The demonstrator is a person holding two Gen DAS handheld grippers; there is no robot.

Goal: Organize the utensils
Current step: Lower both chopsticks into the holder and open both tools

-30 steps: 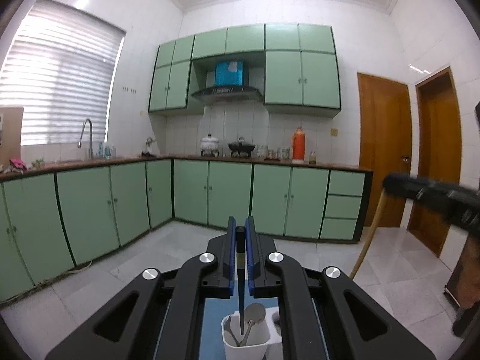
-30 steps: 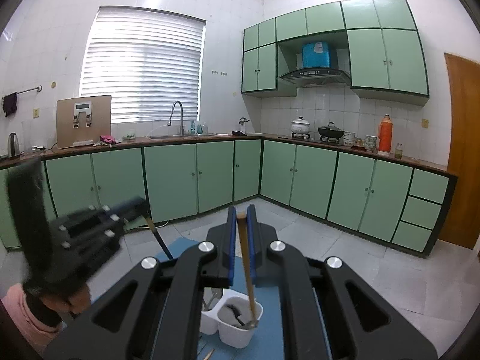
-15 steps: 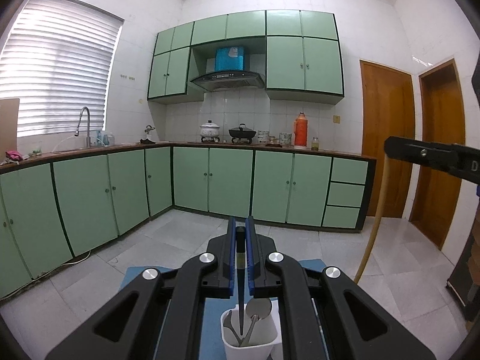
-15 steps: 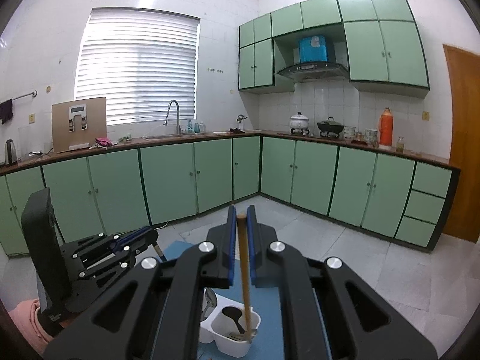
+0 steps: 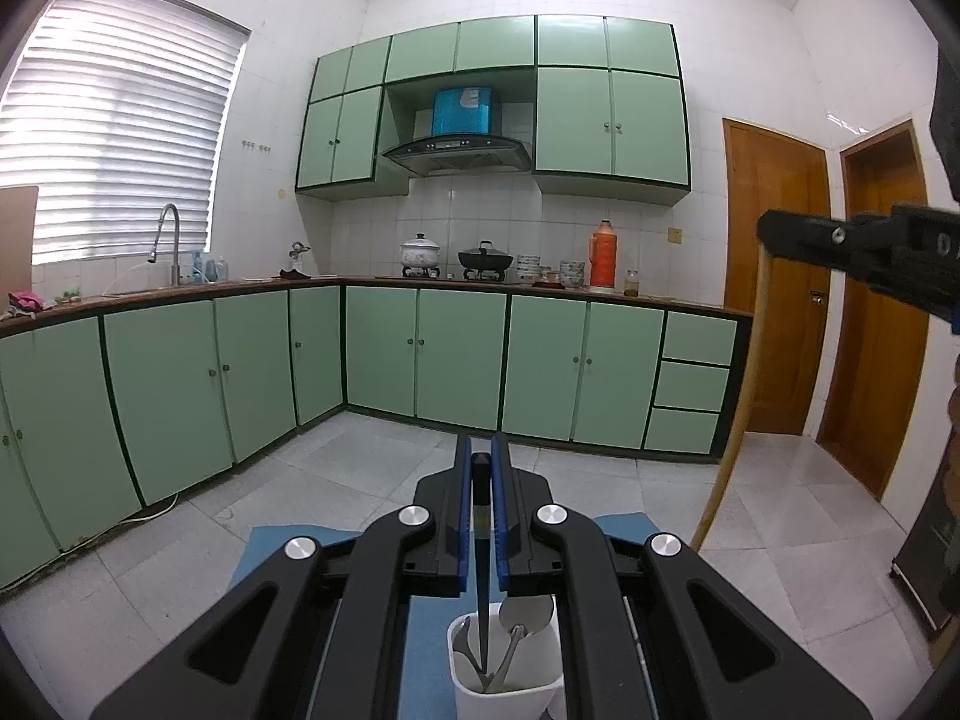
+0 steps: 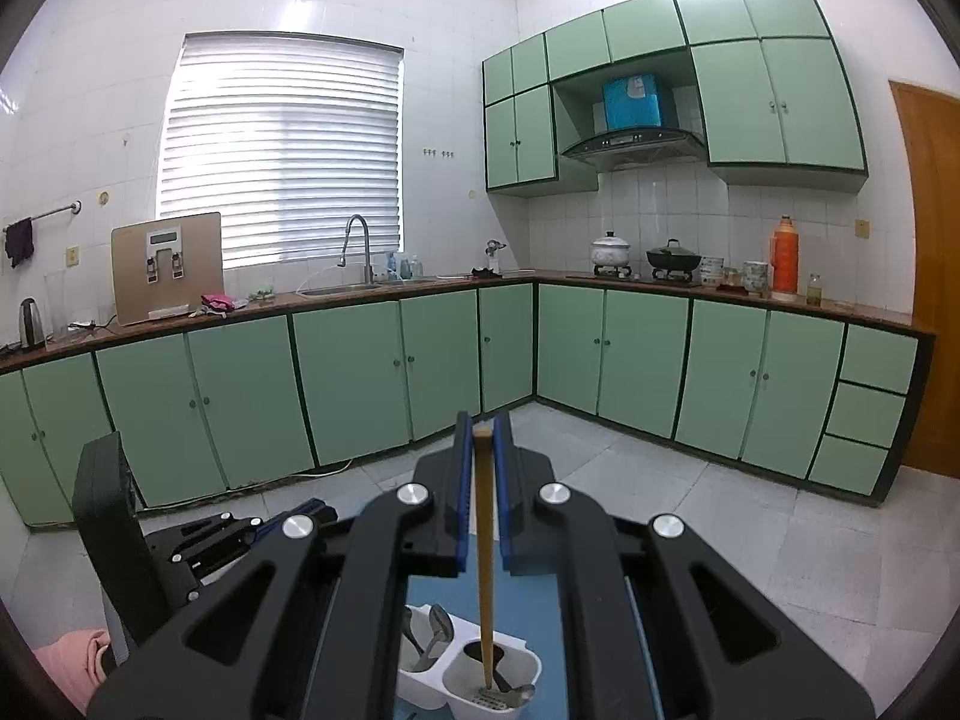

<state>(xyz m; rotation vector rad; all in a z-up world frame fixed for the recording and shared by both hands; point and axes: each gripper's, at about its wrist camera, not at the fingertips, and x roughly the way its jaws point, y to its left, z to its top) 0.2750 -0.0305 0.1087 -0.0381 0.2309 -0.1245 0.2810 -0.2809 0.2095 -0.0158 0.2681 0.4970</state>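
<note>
The left gripper (image 5: 480, 507) has its blue-padded fingers (image 5: 462, 516) clenched on a thin dark utensil (image 5: 482, 612) that hangs straight down, its lower end inside the white plastic utensil holder (image 5: 510, 699) among the metal spoons (image 5: 525, 615) standing there. The holder sits on a blue mat (image 5: 429, 630) near the bottom of the view, directly below the fingers.

The right gripper (image 6: 483, 504) is likewise clenched, grasping a slim wooden stick (image 6: 485, 570) that reaches down into the near, right compartment of the same holder (image 6: 468, 684); its tip looks close to the perforated bottom, but contact cannot be told. The far, left compartment holds metal spoons (image 6: 435, 636).

In the right wrist view the left gripper (image 6: 282, 525) shows to the left of the holder. In the left wrist view the right gripper's body (image 5: 864, 258) is at the far right, with the wooden stick (image 5: 735, 420) slanting down from it.
</note>
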